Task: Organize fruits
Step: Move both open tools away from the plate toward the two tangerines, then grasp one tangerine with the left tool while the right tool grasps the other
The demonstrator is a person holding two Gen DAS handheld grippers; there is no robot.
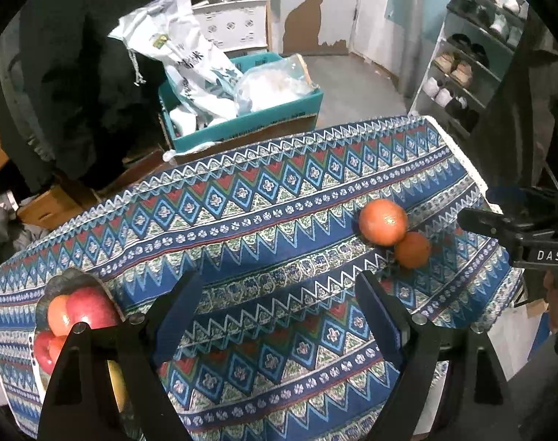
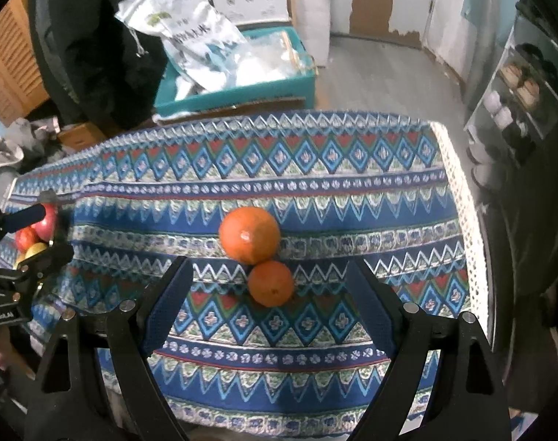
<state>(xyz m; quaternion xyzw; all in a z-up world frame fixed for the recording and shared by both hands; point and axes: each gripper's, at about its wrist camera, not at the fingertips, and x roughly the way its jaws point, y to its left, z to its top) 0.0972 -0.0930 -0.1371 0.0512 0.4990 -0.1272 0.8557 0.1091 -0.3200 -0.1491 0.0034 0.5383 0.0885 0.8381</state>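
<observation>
On the desk covered by the blue, red and white zigzag-patterned cloth (image 2: 315, 191), two round orange fruits sit touching each other toward the right side: the larger orange (image 2: 249, 234) lies farther from me, the smaller orange (image 2: 270, 283) nearer. They are the only fruits lying loose, which I take as the reason my right gripper (image 2: 269, 316) points straight at them; its blue-padded fingers (image 2: 168, 305) are spread wide with nothing between them, and the smaller orange sits just beyond the tips, roughly centred in the gap. I judge it the easier one to take first, since it is nearest and the larger one blocks only its far side.

At the near left, a shallow grey dish (image 1: 71, 275) already carries the gathered fruit: a red apple (image 1: 91, 308), a small orange-red fruit (image 1: 57, 314) beside it, another red one (image 1: 45, 347) below, and something yellow (image 1: 118, 386) half hidden by my tool. My left gripper (image 1: 275, 316) hangs just right of that dish over bare cloth, fingers (image 1: 177, 312) wide apart and empty, likely kept out of the way so the route to the dish stays free. The risk, I judge, is nudging the pair so that one rolls toward the right edge.
</observation>
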